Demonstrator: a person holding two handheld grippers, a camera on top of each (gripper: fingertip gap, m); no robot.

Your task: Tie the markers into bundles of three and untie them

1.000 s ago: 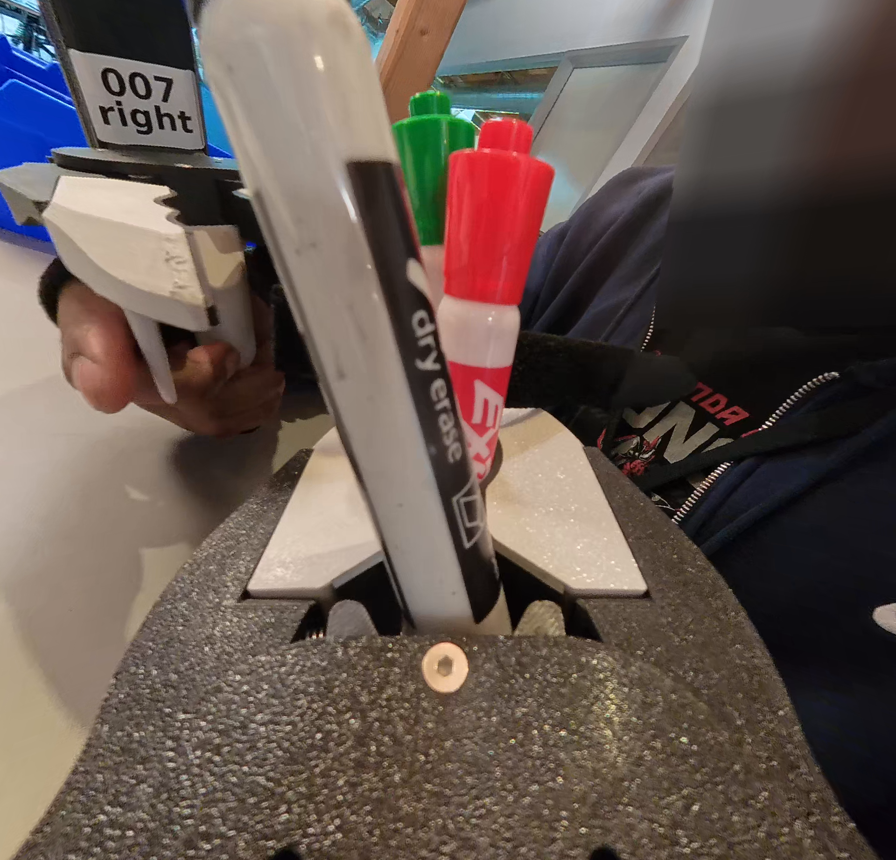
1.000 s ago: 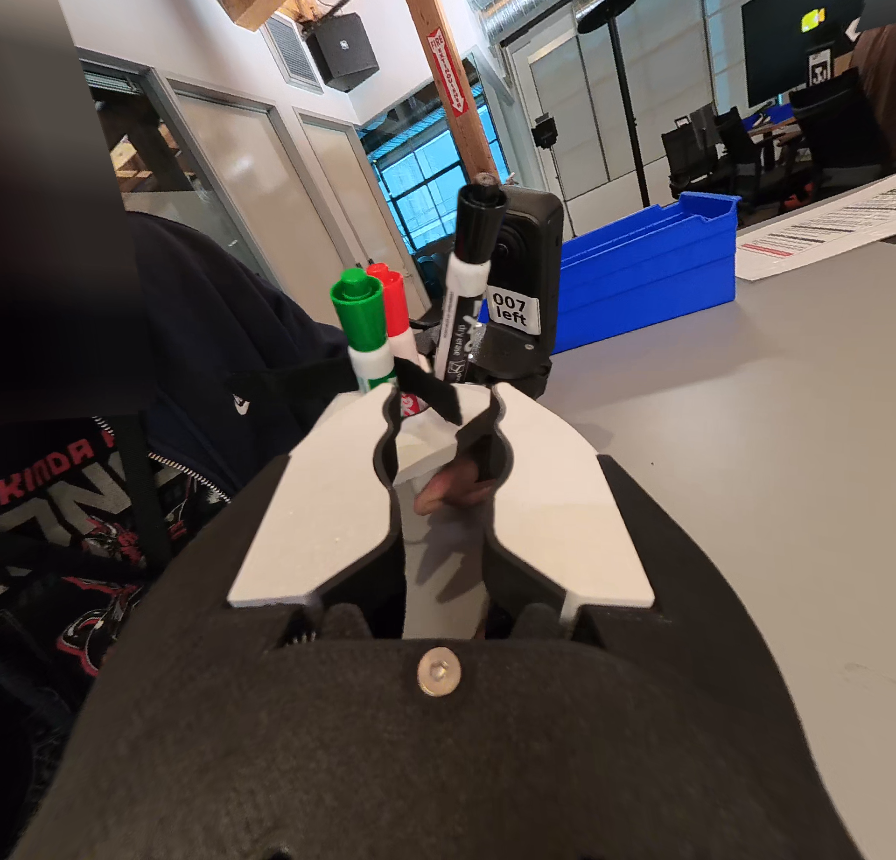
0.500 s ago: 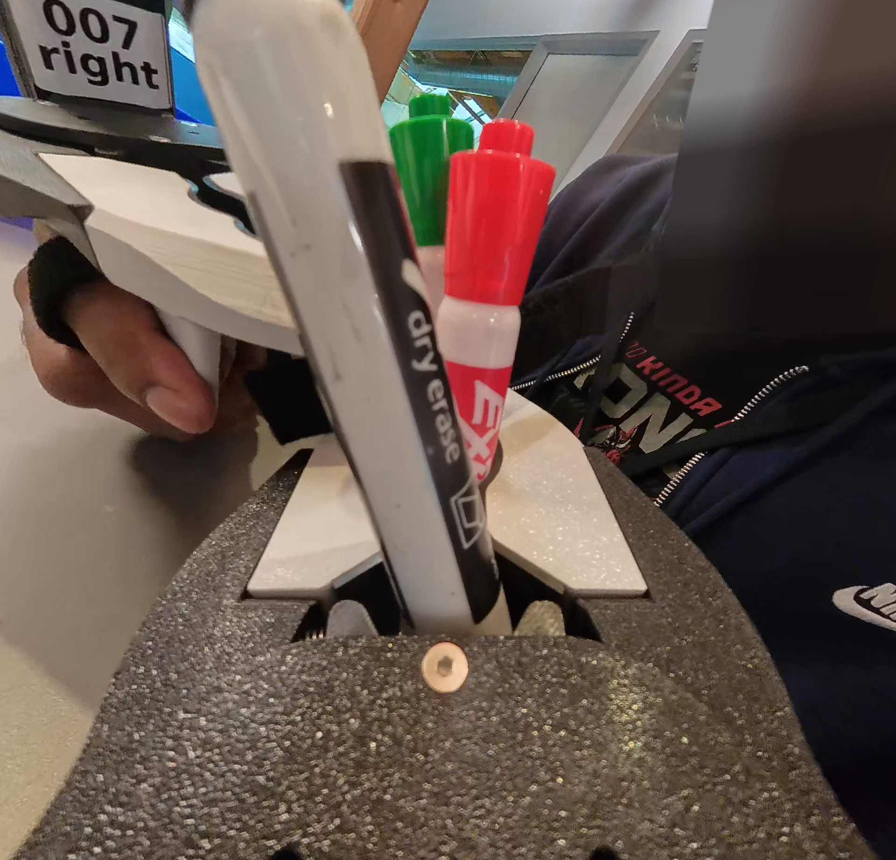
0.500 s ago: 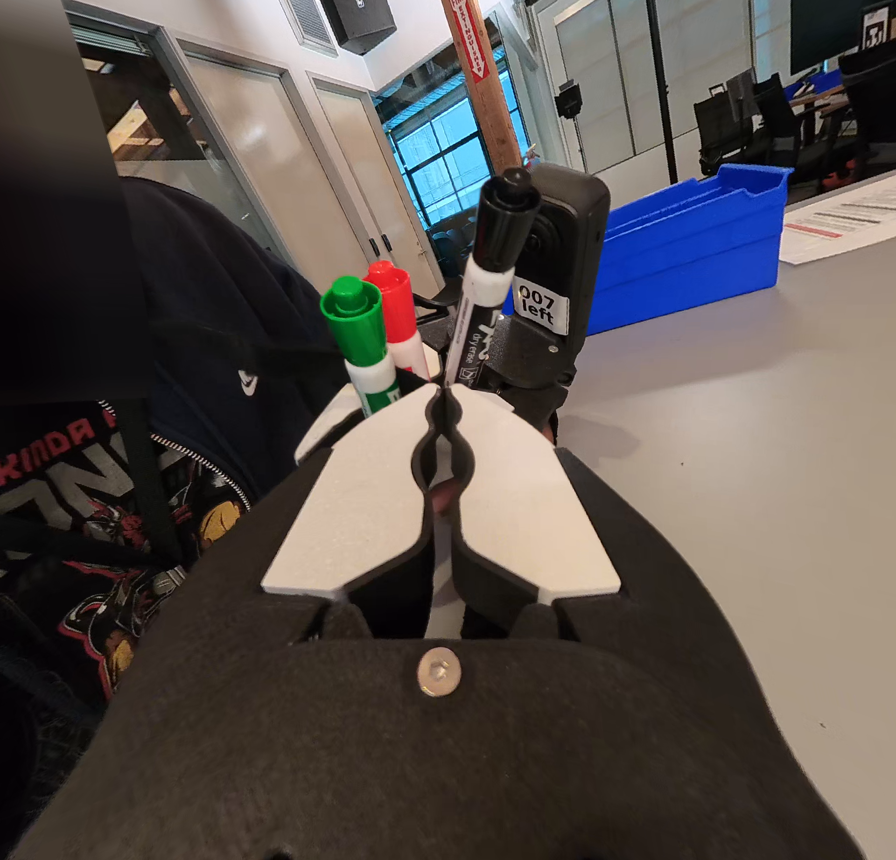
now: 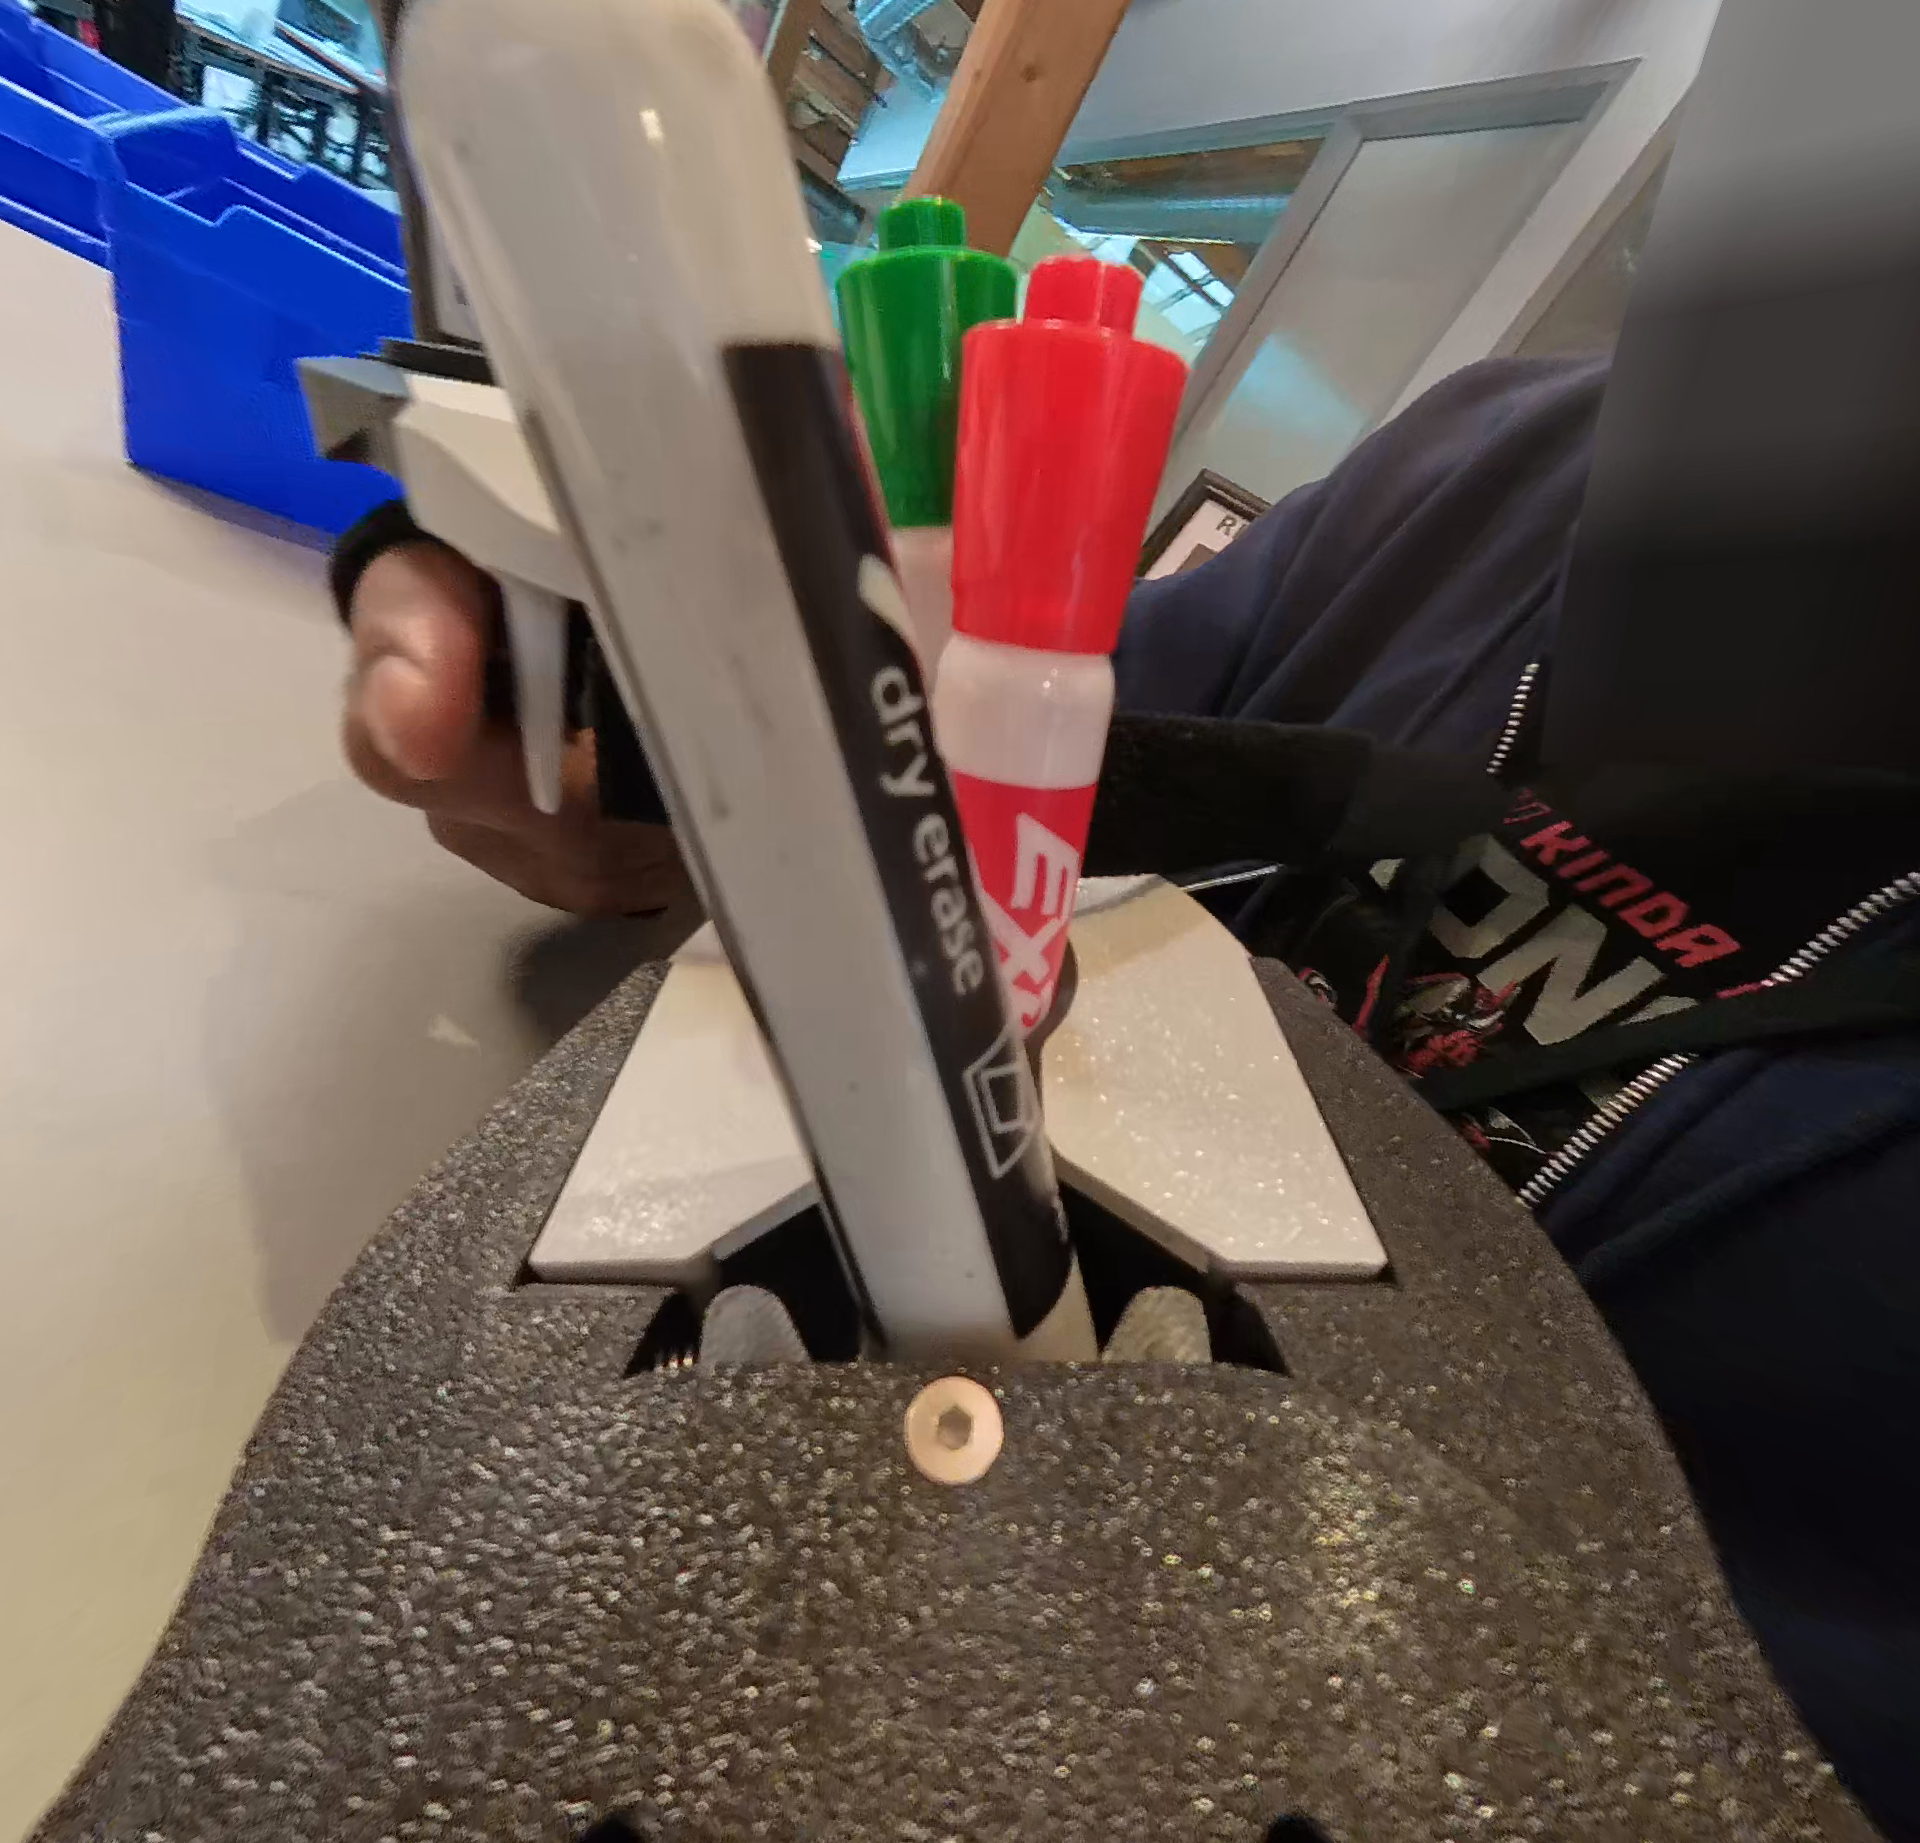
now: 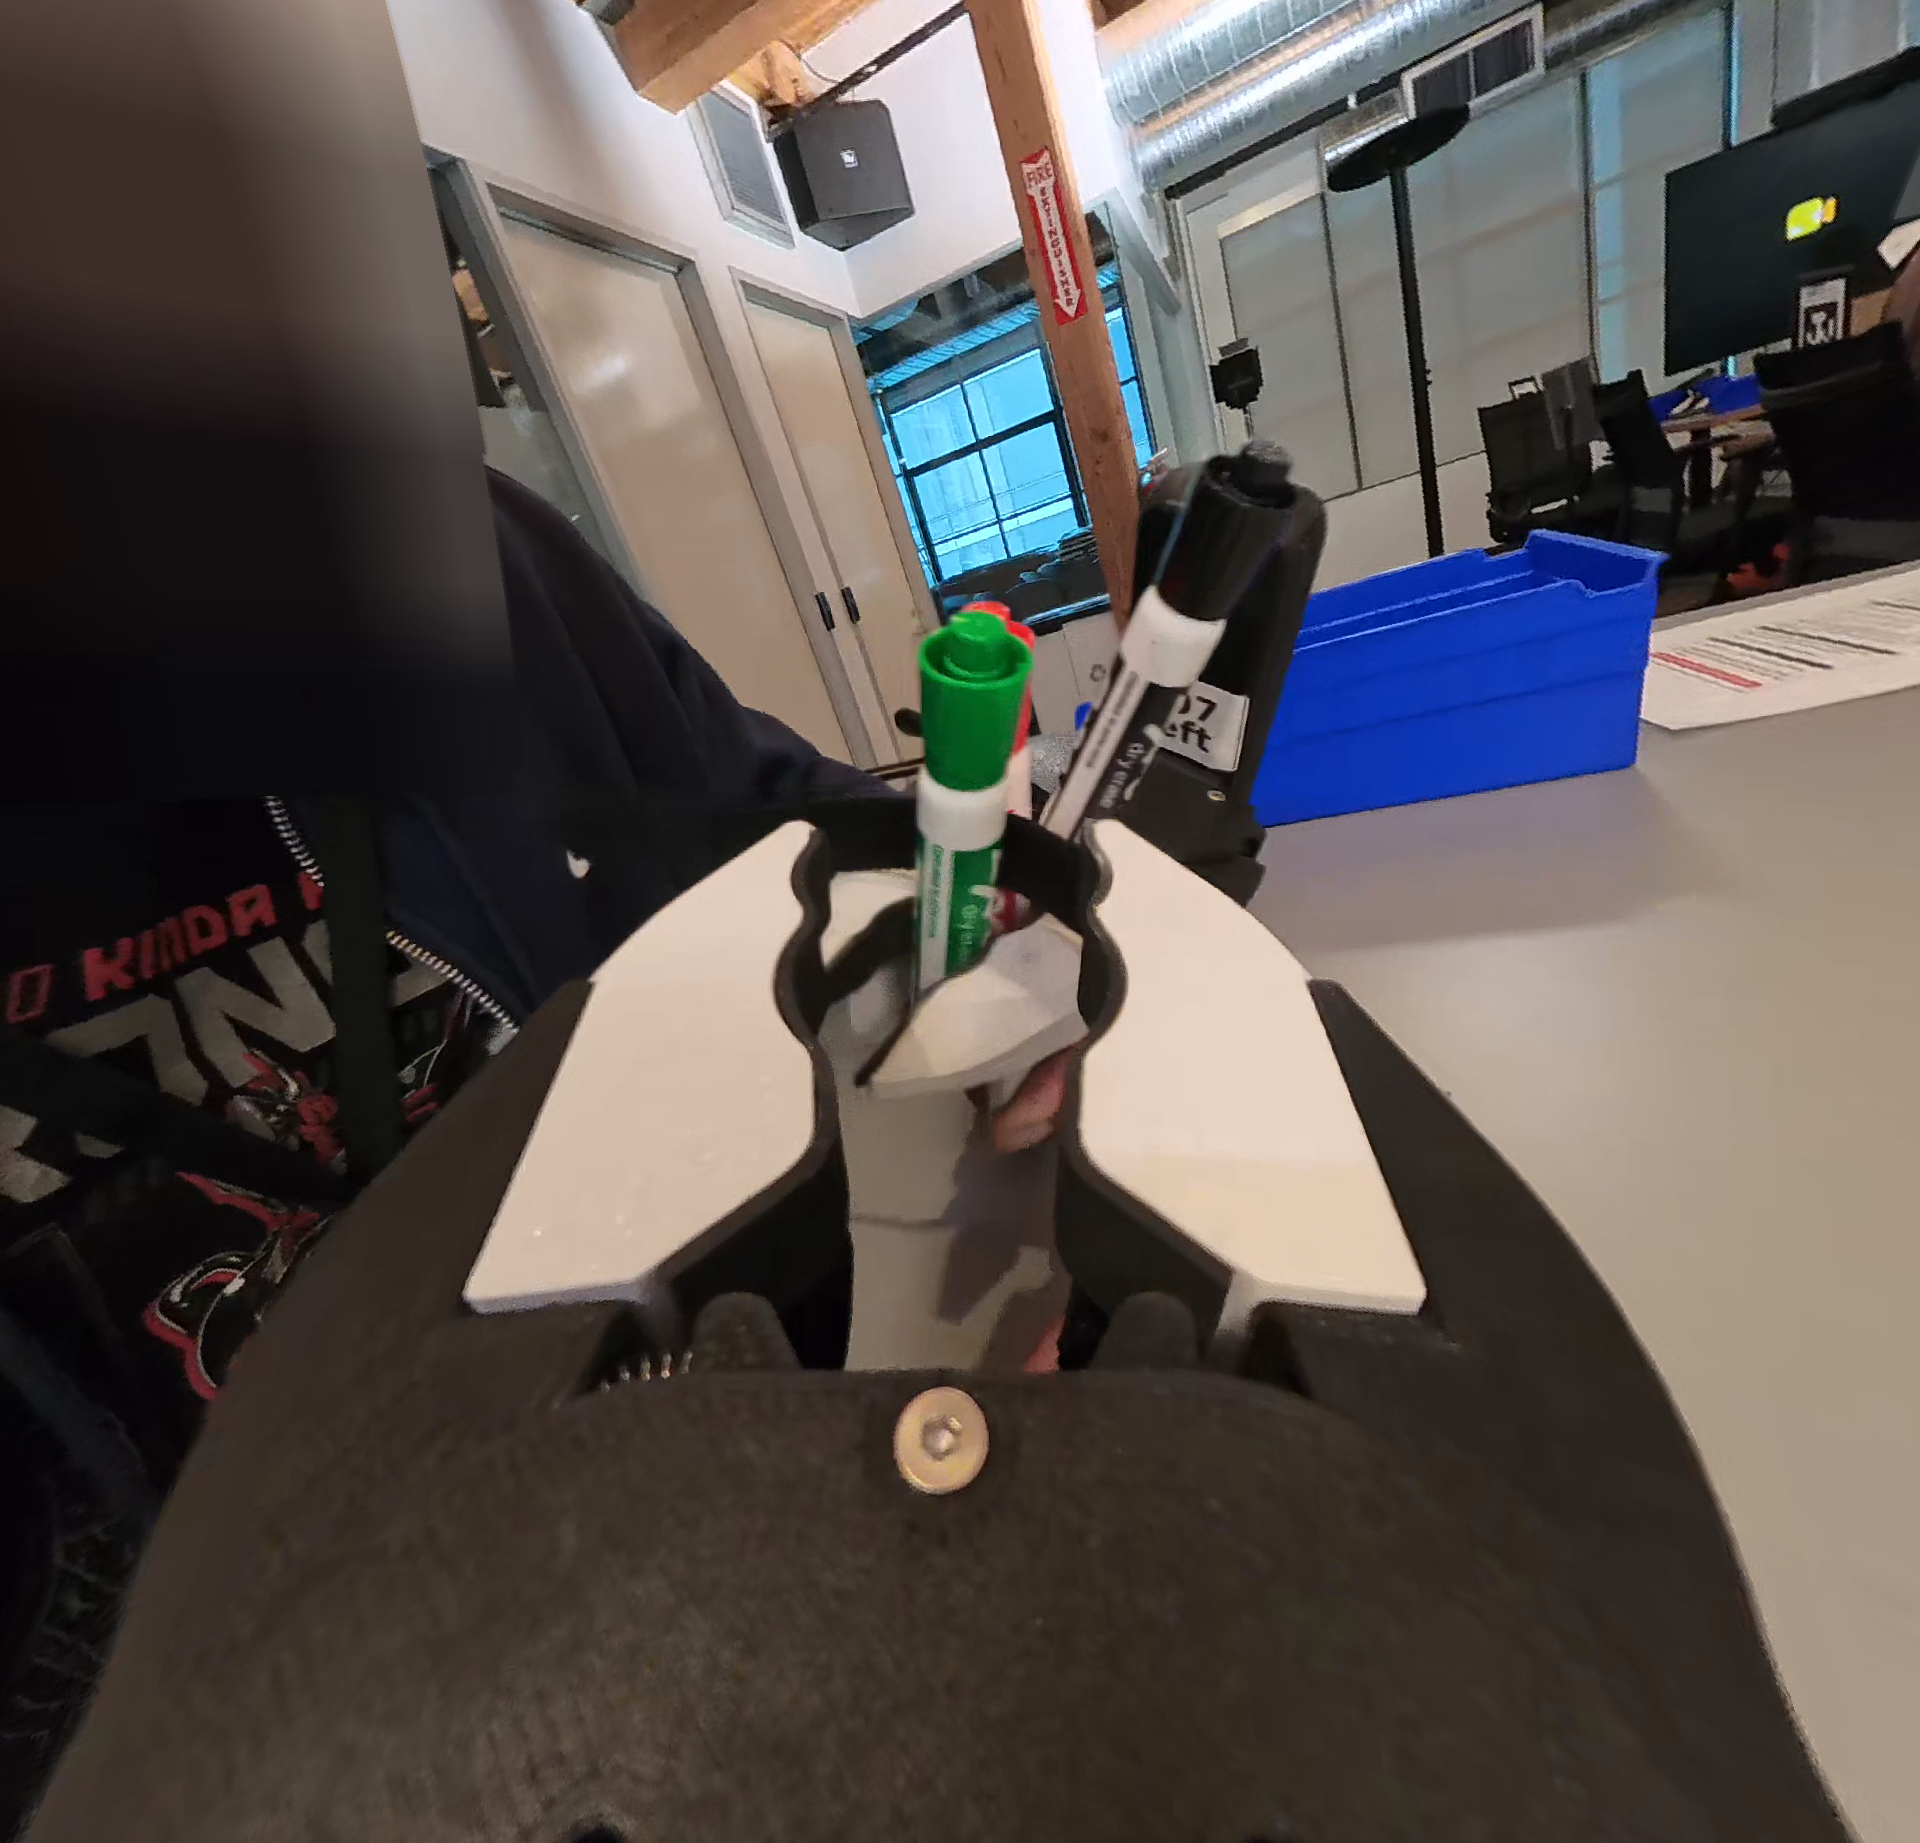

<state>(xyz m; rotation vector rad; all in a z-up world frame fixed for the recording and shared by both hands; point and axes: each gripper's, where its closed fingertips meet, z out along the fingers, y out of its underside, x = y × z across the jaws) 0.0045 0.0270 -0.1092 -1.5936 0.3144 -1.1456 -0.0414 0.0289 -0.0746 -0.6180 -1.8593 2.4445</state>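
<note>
Left gripper (image 5: 1029,1004) clenches three upright markers: black-capped (image 5: 727,650), green (image 5: 925,370) and red (image 5: 1060,463). Right gripper (image 6: 951,920) stands released around them, a black strap (image 5: 1226,785) trailing toward 3 o'clock; the bundle looks loose, tying seemingly unfinished

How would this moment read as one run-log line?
left gripper: shut on three markers | right gripper: open, jaws either side of bundle | black strap: around markers

I see a grey table (image 6: 1558,962), a blue bin (image 6: 1455,671), a wooden post (image 6: 1049,266), glass doors (image 6: 644,463) and a bright window (image 6: 997,463).
</note>
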